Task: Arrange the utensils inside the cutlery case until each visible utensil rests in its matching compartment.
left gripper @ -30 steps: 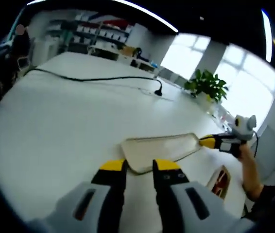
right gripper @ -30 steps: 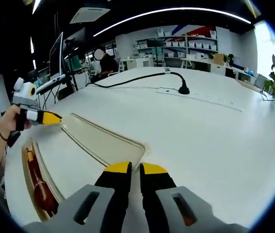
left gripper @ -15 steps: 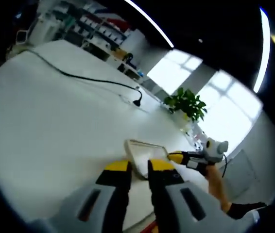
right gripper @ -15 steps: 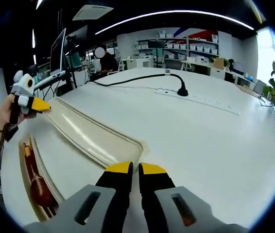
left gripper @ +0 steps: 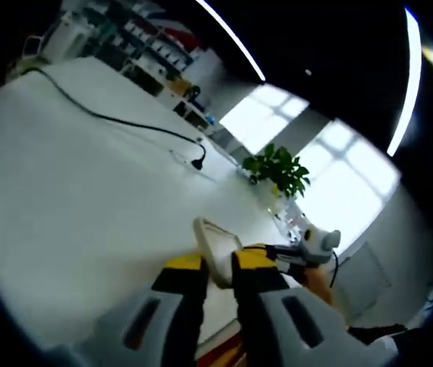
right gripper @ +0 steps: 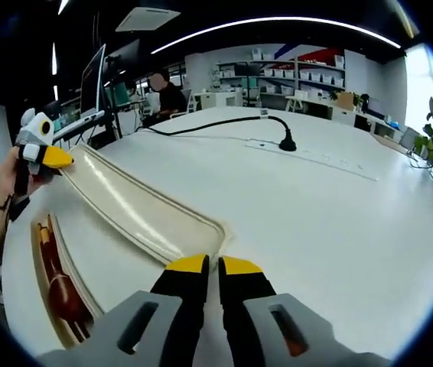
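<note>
Both grippers hold the cream lid (right gripper: pixel 144 218) of the cutlery case (right gripper: pixel 57 290) tilted above the white bench (right gripper: pixel 339 222). The right gripper (right gripper: pixel 211 269) has its fingers closed on the lid's near end; the left gripper (right gripper: pixel 52 157) pinches the far end. The open case lies below at the bench edge, wooden-handled utensils (right gripper: pixel 54 279) inside. A black cable (right gripper: pixel 224 122) crosses the bench.

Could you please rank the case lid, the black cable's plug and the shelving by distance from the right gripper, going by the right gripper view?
1. The case lid, its corner right at the right gripper, running away to the left.
2. The black cable's plug, mid-table, ahead and slightly right.
3. The shelving, against the back wall beyond the table.
</note>
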A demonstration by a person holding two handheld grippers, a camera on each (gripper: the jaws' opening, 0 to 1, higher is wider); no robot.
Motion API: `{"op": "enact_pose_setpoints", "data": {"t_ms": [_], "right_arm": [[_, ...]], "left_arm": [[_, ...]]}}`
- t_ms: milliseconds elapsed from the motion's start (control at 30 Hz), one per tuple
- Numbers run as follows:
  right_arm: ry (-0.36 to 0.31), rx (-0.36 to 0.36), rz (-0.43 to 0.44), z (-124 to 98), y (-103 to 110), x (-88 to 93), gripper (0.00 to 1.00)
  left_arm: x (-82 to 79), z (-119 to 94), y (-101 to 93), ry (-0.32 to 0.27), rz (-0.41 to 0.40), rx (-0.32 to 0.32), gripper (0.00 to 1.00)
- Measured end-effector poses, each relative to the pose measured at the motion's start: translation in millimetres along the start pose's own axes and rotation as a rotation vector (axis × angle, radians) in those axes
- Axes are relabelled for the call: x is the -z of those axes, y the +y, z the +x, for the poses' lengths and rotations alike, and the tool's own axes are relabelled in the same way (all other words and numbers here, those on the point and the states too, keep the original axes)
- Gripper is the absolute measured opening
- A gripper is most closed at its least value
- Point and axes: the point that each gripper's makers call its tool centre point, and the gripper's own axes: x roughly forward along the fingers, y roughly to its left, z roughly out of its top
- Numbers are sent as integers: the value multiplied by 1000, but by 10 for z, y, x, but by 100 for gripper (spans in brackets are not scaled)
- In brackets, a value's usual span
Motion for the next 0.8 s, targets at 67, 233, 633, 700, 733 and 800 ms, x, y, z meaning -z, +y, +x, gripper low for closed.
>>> {"op": "enact_pose_setpoints", "data": {"t_ms": [67,233,633,700,733,800], "right_arm": [[-1,1,1,-8,7,3,4],[-15,-2,-13,-42,-12,-2,5],[-96,-102,37,-248,-36,-113,8],[-119,-93,29,-309,-40,-152,11],[-130,-93,22,-333,-39,-171,12],[-139,-90,8,-358,-38,-185,13]], "left_arm": [[-21,-4,-67,-19,-12,39,10],[-10,-5,-92,-28,-41,78,5],[115,-111,-168,-82,66,167,4],[81,-150,-204,-104,102,176,4],[86,-162,-226,-107,108,180,4],[35,-196,-256,-131,148,192,4]]}}
